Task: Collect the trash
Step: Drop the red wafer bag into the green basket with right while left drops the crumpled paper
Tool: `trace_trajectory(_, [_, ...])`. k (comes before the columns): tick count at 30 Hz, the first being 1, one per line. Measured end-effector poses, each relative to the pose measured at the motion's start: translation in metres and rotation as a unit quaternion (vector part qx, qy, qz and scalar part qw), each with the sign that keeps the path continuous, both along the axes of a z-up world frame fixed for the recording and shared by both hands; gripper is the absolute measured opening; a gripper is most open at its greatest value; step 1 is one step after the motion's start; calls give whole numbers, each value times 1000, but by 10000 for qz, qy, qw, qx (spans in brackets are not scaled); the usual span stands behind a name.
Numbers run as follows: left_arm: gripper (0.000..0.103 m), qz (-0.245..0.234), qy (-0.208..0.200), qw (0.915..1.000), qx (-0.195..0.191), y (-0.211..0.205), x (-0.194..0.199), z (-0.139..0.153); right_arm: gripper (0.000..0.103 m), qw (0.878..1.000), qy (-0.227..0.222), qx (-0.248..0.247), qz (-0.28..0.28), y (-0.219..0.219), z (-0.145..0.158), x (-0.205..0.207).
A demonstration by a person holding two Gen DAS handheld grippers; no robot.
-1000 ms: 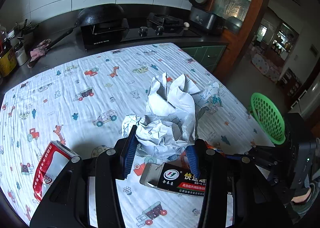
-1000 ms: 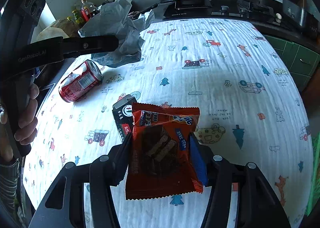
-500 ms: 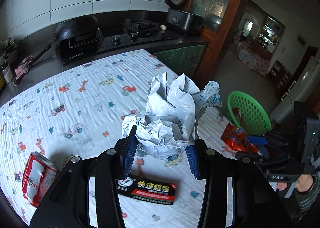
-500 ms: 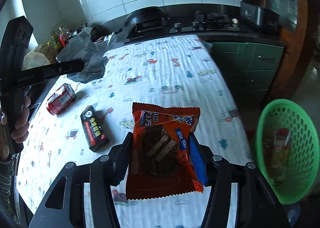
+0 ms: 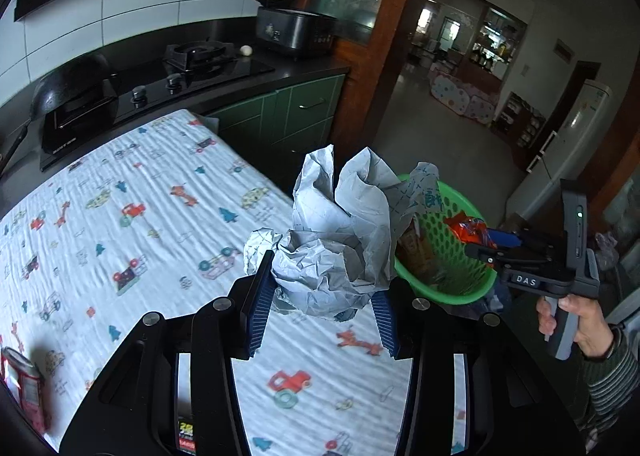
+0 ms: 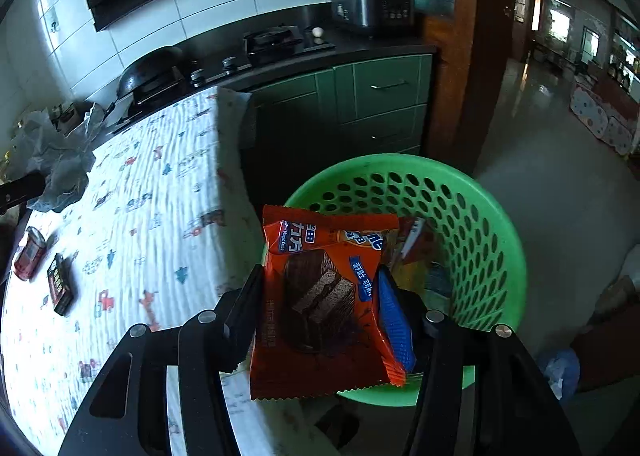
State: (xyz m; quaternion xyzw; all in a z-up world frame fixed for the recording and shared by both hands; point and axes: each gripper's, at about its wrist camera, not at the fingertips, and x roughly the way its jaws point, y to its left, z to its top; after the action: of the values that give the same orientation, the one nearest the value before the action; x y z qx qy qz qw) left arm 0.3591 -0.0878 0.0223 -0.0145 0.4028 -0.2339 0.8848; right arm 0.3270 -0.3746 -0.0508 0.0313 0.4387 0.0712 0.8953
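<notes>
My left gripper (image 5: 322,320) is clamped on crumpled paper (image 5: 336,240) over the table (image 5: 120,215) edge. My right gripper (image 6: 320,316) is clamped on an orange snack packet (image 6: 320,296), held over the green basket (image 6: 480,215) on the floor beside the table. Farther back on the cloth lie a red can (image 6: 29,258) and a black box (image 6: 60,288).

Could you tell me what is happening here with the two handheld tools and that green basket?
A person is clearing trash off a table with a tool in each hand. The right tool grips an orange snack packet over the green basket, which already holds some wrappers. The left tool clamps a wad of crumpled paper above the table edge. A red can and a black packet lie on the patterned cloth.
</notes>
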Motion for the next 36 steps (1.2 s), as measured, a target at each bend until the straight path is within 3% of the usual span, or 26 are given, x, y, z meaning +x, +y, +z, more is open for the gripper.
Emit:
trace_trajectory(3, [45,-195,63,9998,60,-30,8,-5,54,9999,22,5,-154,-20,-7,8])
trace_trajectory(7, [45,-388,113,9991,80,-63,17,-9,66,9995,-39,-34,-305,-39,-13,17])
trace_trajectory(17, [45,-779,335,9963,164,-140,41,-28,72,9990,-230,-79,-364,-63,-12,10])
trace_trajectory(27, [45,-1063,743,9910,321,-206,67,-69,73,9988,-366,-139,-279,-82,-7,-25])
trace_trajectory(36, [58,-1043,996,9893,224,-226,76,-86,74,9989,-316,-55,-342,-95,-12,-42])
